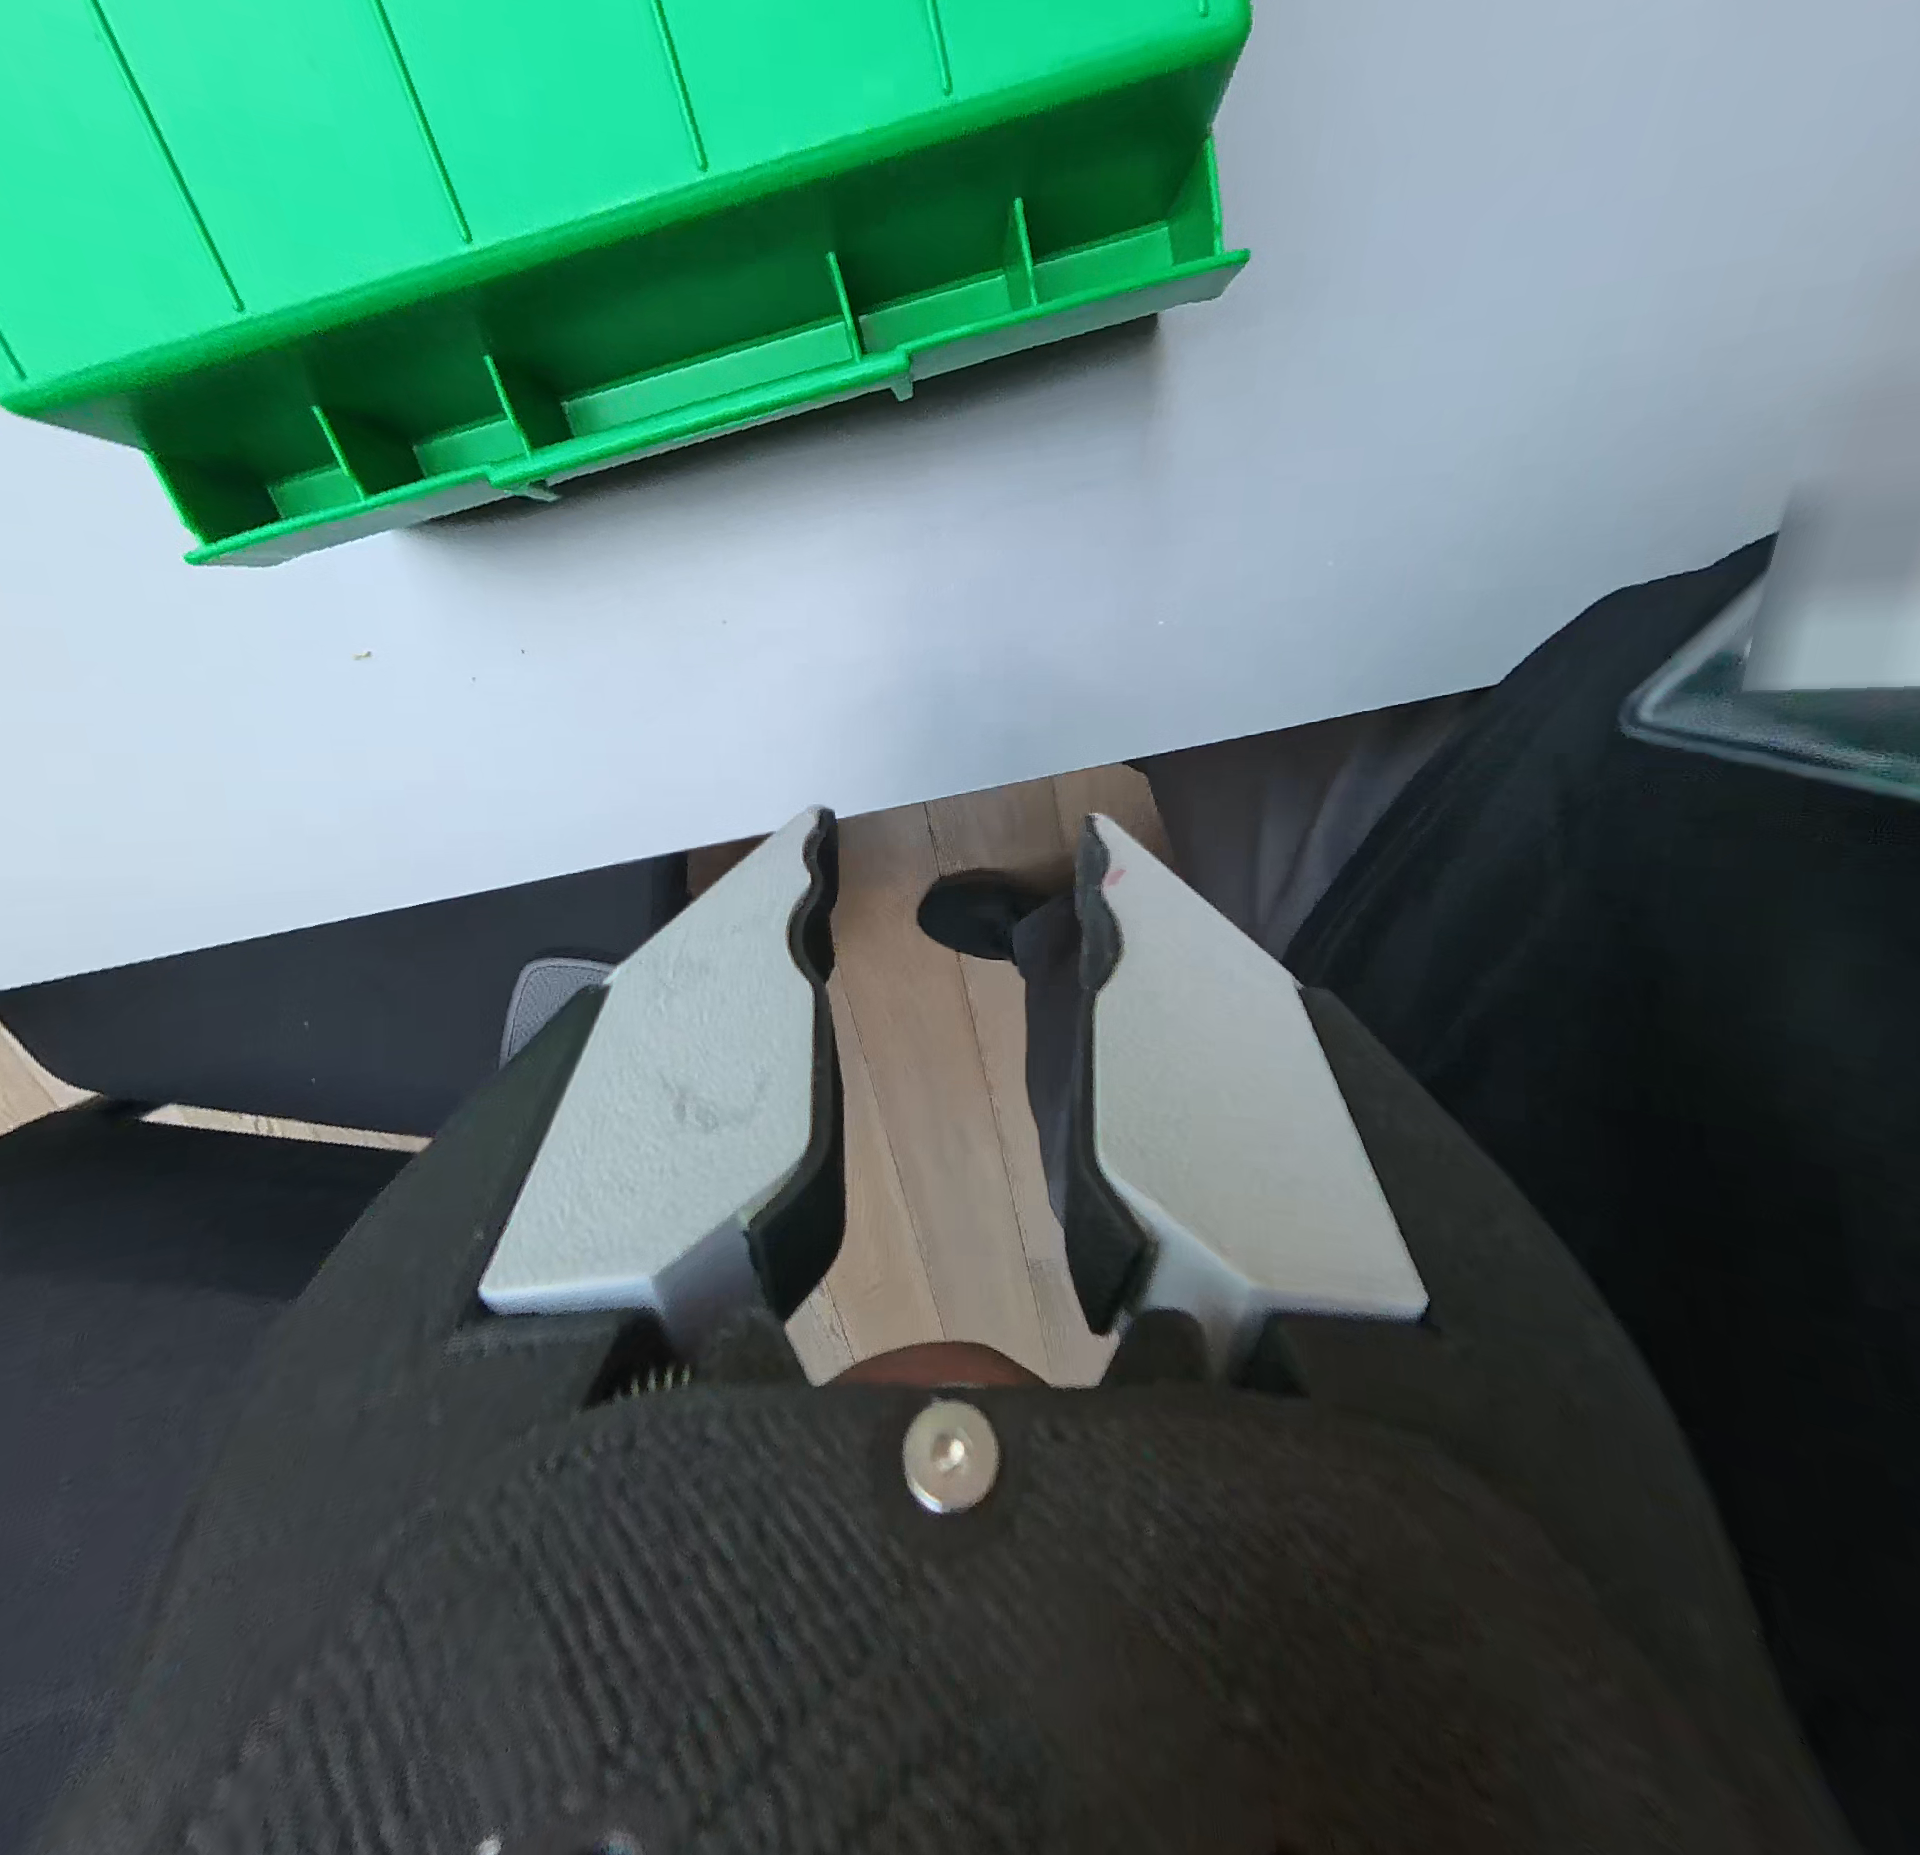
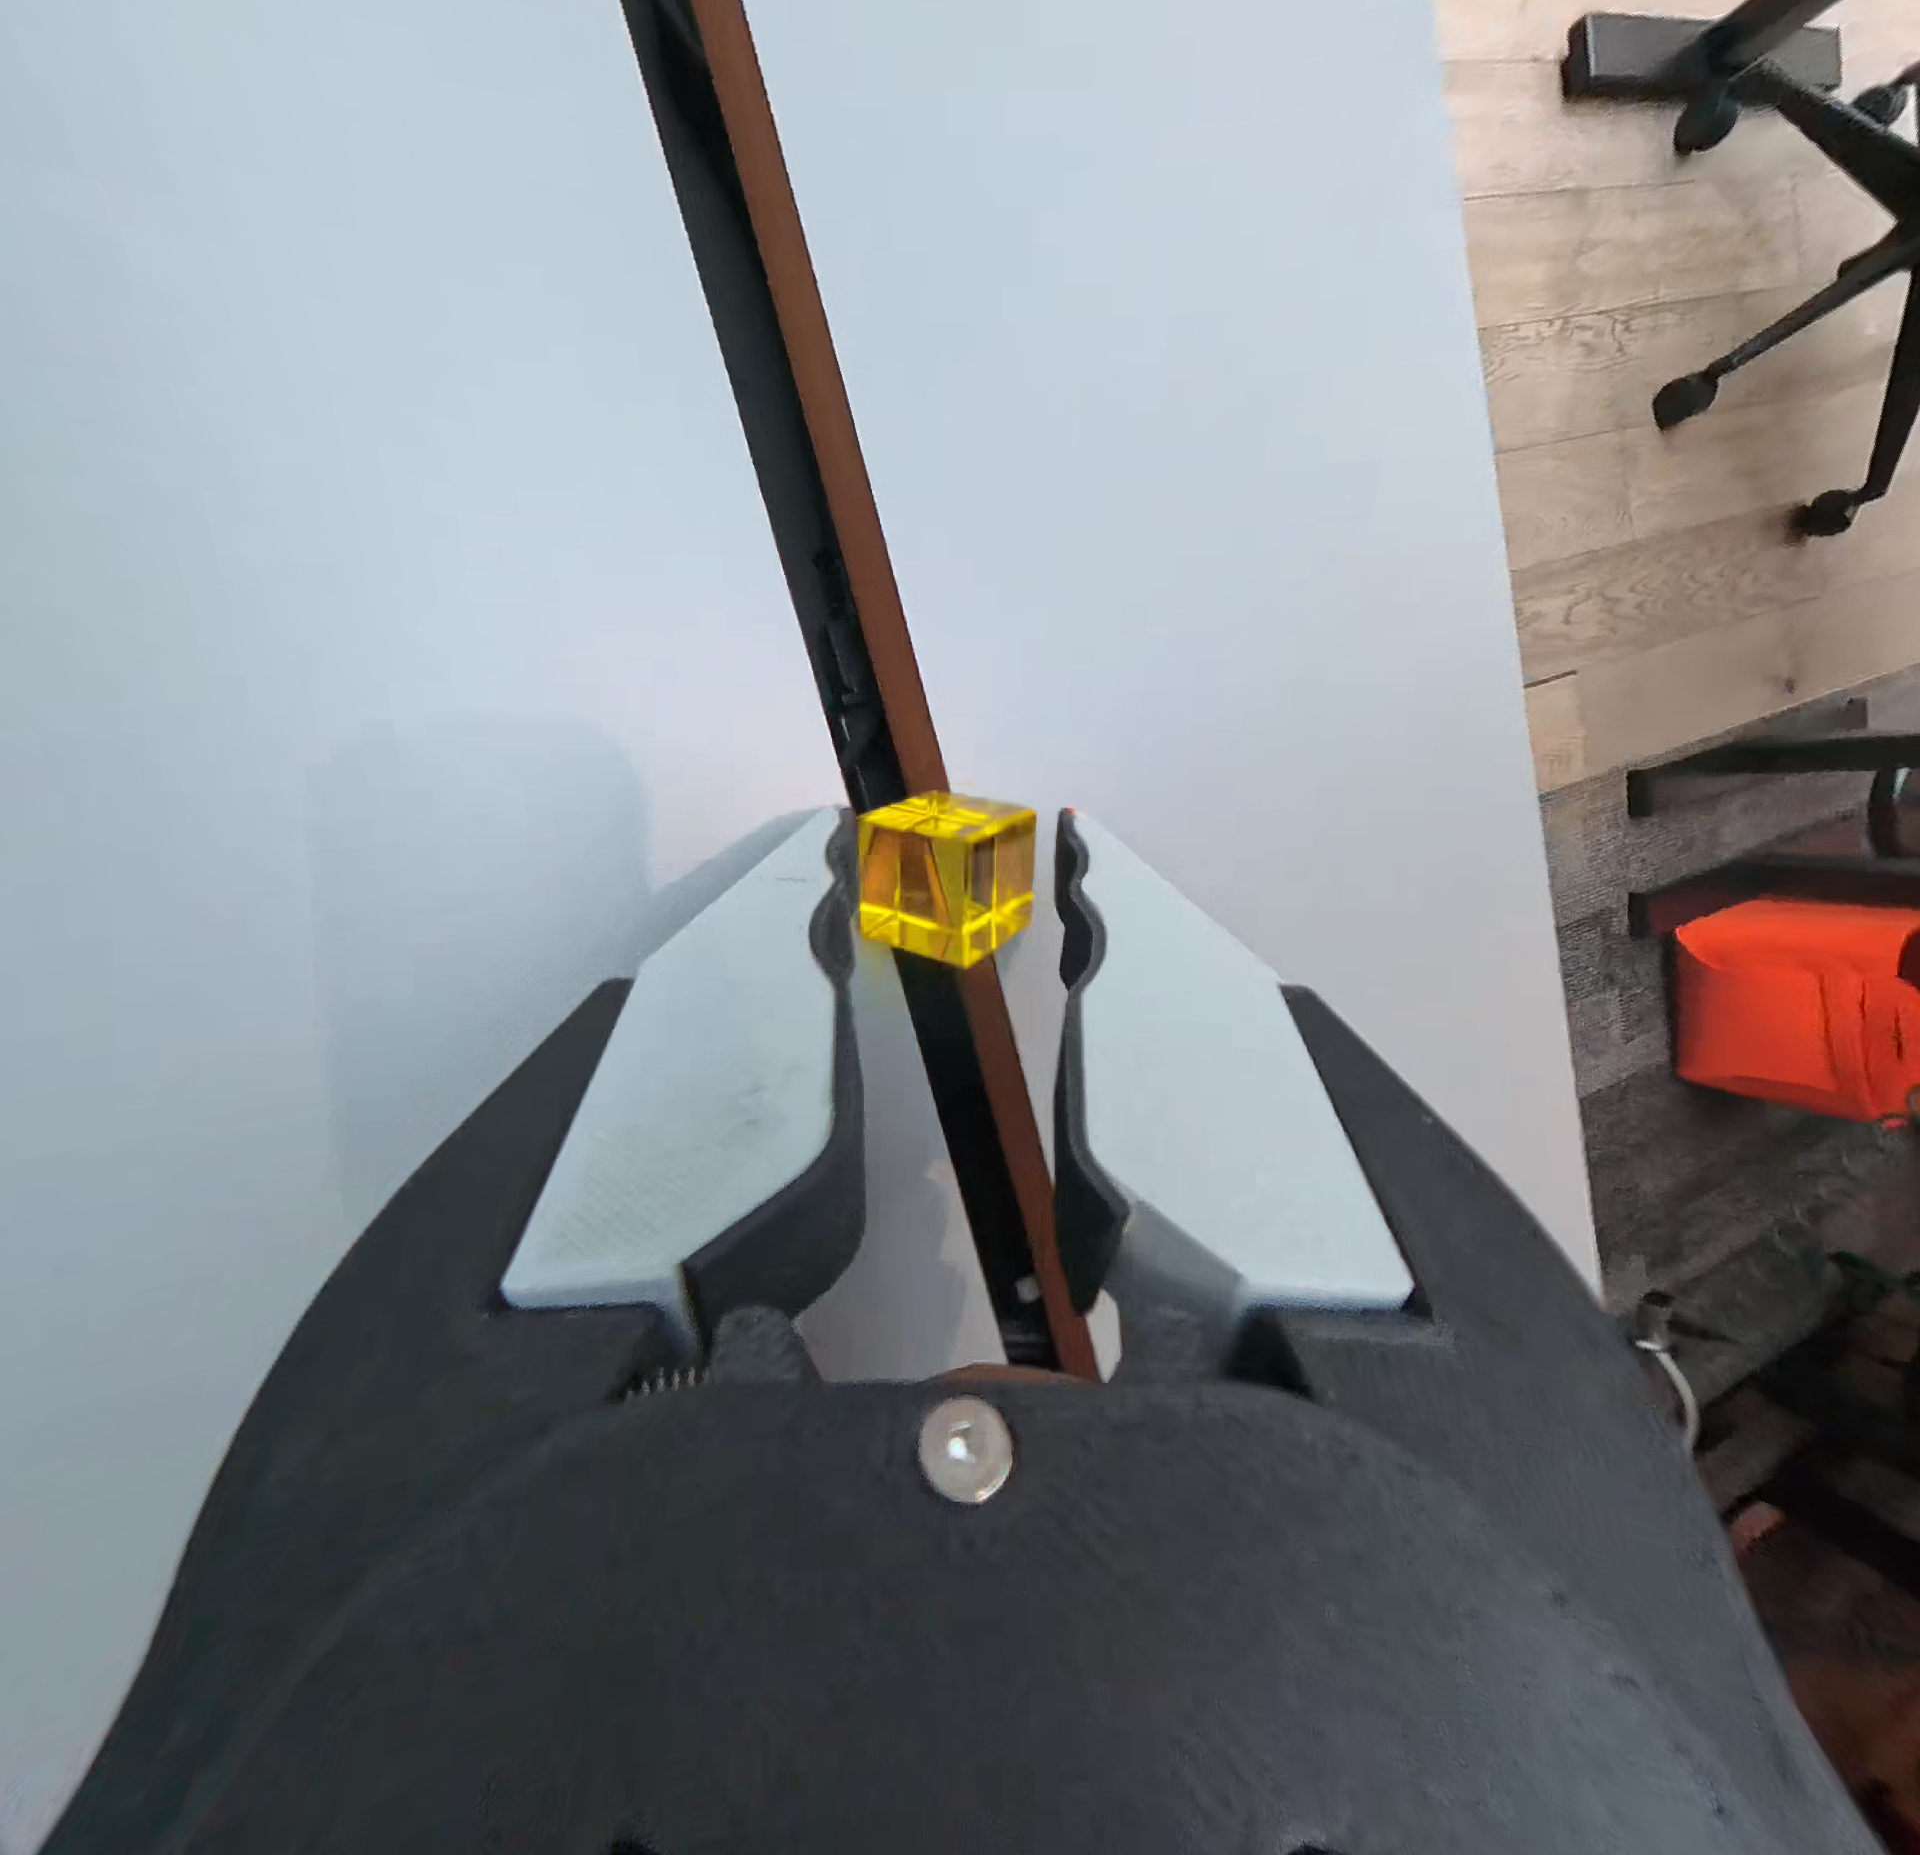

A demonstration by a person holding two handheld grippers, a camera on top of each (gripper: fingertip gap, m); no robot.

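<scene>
Left gripper (image 1: 951, 875): we see it hanging just past the near edge of the bench (image 1: 623, 683), over the wood floor (image 1: 935, 1078); its fingers (image 1: 717, 1067) stand apart with nothing between them.
What the left gripper is nearest: the bench edge, and beyond it a green bin (image 1: 582, 205) resting on the bench top, tilted in our view and well apart from the fingertips.
Beside the left gripper: dark clothing (image 1: 1558, 1078) of a person fills the right and lower parts of this view; a clear-edged object at the far right is too cropped for us to tell.
Right gripper (image 2: 948, 865): we have it over the white bench (image 2: 364, 403), fingers (image 2: 727, 1057) parted.
Yellow cube (image 2: 948, 875): a small see-through yellow block sits right at the fingertips, touching or all but touching the left finger, with a visible gap to the right finger, so it is not clamped.
Under the cube: a dark gap with a brown strip (image 2: 800, 351) runs away from us between two white bench surfaces; whether the cube rests on the bench or is carried we cannot tell.
Off to the right: wood floor (image 2: 1621, 455), black chair legs (image 2: 1787, 247) and an orange box (image 2: 1797, 1016) lower down.
As things lie: the cube is between parted fingers and the green bin shows only its outside, so we cannot say what it holds.
</scene>
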